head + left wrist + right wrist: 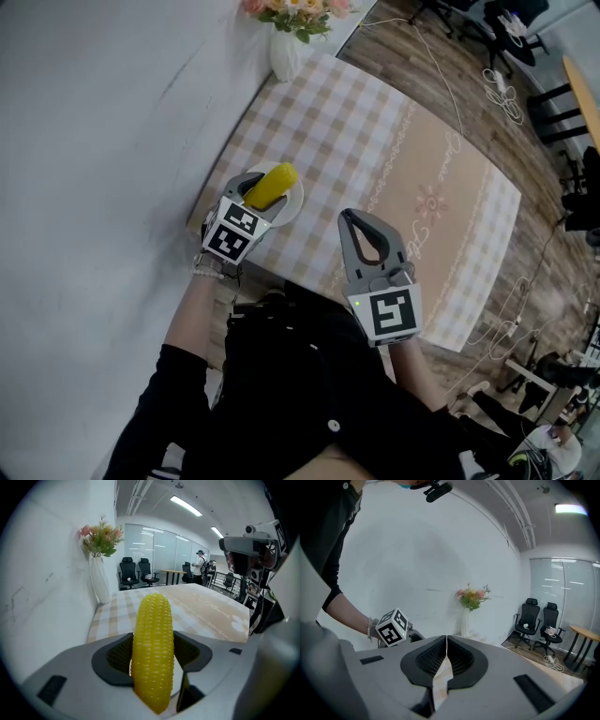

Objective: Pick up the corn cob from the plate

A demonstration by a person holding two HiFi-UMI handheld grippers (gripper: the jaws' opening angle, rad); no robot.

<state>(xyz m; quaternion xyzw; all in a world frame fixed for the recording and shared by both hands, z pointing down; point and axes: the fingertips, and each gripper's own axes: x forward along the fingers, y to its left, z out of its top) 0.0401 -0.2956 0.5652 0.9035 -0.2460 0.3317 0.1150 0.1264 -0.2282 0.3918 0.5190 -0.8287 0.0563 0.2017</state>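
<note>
1. Left gripper (253, 195) jaws pinch the corn cob (152, 648) over the plate (293, 208), its long axis running forward along them.
2. Right gripper (446, 641), jaws pressed together and empty, sits well right of the plate.

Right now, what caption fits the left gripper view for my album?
Left gripper shut on a yellow corn cob, flower vase behind.
</note>
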